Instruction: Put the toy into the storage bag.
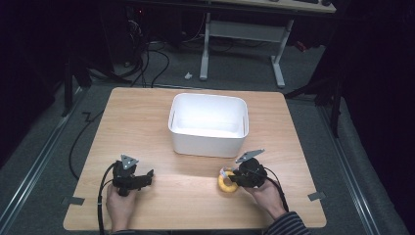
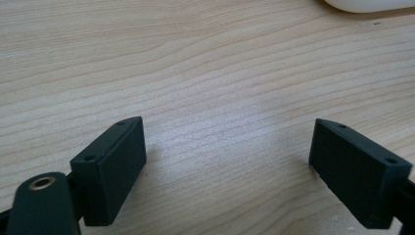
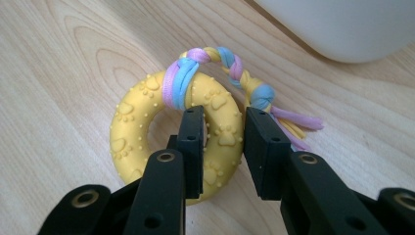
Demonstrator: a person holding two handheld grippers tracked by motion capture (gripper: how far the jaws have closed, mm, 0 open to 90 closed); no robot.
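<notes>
We note a yellow ring dog toy [image 3: 171, 132] with paw-print embossing near the table's [image 1: 147, 117] front edge at about 5 o'clock from the white bin [image 1: 208, 125]. Its braided pink, blue and yellow rope tail [image 3: 249, 83] trails toward 2 o'clock in the right gripper view, pointing at the bin. The right gripper [image 3: 224, 142] pinches the ring's near side between its jaws. The left gripper [image 2: 227, 166] rests spread wide over bare wood. We see nothing inside the bin.
</notes>
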